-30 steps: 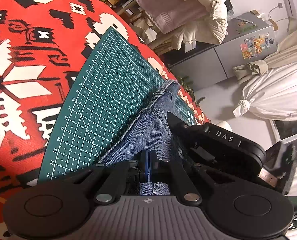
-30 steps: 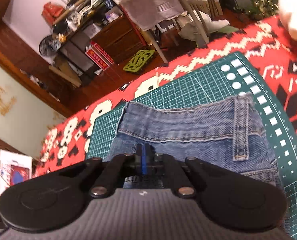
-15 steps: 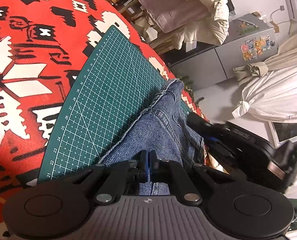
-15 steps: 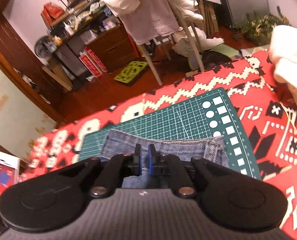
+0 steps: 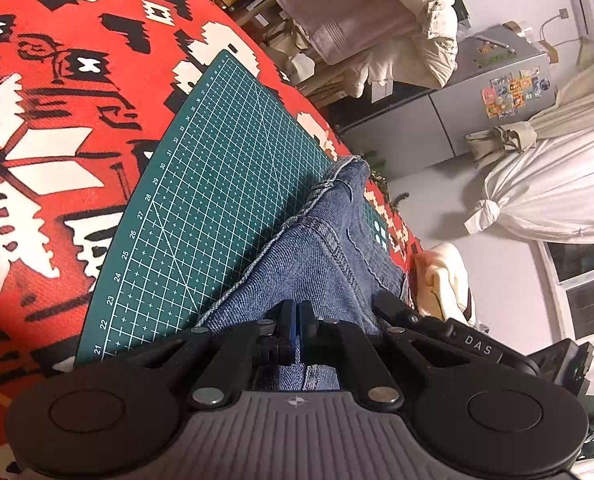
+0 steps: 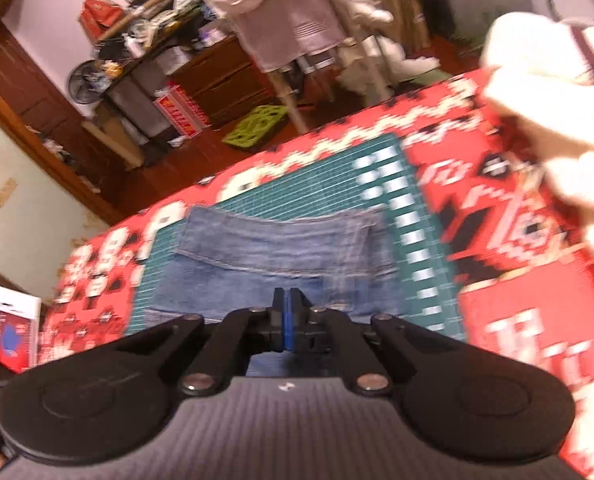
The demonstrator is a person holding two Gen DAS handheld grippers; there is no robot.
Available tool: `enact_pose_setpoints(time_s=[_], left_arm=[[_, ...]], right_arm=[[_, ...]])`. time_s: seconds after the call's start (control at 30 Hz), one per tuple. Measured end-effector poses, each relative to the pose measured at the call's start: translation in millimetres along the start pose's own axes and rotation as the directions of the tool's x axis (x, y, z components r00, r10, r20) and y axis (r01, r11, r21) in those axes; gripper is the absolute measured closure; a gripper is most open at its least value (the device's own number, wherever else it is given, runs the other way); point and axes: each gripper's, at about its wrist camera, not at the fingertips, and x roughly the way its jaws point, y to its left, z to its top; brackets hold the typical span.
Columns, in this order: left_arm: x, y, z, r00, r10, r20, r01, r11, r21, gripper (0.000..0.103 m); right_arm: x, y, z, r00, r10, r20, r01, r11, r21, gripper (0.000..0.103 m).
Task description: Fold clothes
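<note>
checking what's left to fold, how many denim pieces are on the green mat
1: the jeans lie on the mat, along its right side in the left view, under both closed tongs. Parts near the cameras are hidden.

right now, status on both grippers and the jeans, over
Left gripper shut, over the jeans; grip on cloth unclear. Right gripper shut, also over the denim. Jeans on green cutting mat. Cream garment beside the mat.
</note>
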Motion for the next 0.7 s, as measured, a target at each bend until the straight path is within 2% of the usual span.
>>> enact_pose_setpoints(time_s=[0.13,0.23,0.27,0.3,0.43,0.63,0.7], left_arm=[[0.0,0.4,-0.1,1.0,-0.002,0.0,0.002,1.0,-0.002,0.099],[0.3,1.1,-0.1,1.0,-0.001,0.0,0.001,1.0,-0.002,0.099],[0.5,1.2,-0.1,1.0,-0.002,0.0,0.002,1.0,-0.004,0.099],[0.6,1.3,-0.2,1.0,-0.003,0.0,0.003,1.0,-0.005,0.099],[0.9,1.7,-0.4,1.0,-0.005,-0.001,0.005,1.0,-0.01,0.099],[1.0,5.1,1.1,1.0,-0.02,-0.004,0.02,0.999,-0.035,0.099],[0.7,7.0,1.8,1.0,-0.028,-0.005,0.028,0.998,-0.048,0.099]], right_arm=[[-10.5,-16.2,4.6,0.999,-0.04,0.018,0.04,0.999,0.012,0.103],[-14.2,-20.0,7.1,0.999,-0.04,0.028,0.04,0.999,0.032,0.103],[-15.7,-16.8,8.6,0.998,-0.045,0.038,0.044,0.999,0.027,0.101],[-16.8,-12.9,10.6,0.998,-0.043,0.049,0.042,0.999,0.023,0.094],[-8.4,10.9,17.6,0.998,0.04,0.042,-0.04,0.999,0.012,0.094],[11.3,68.8,7.3,0.995,0.092,-0.044,-0.098,0.979,-0.177,0.094],[17.4,86.4,2.2,0.994,0.085,-0.065,-0.099,0.965,-0.241,0.094]])
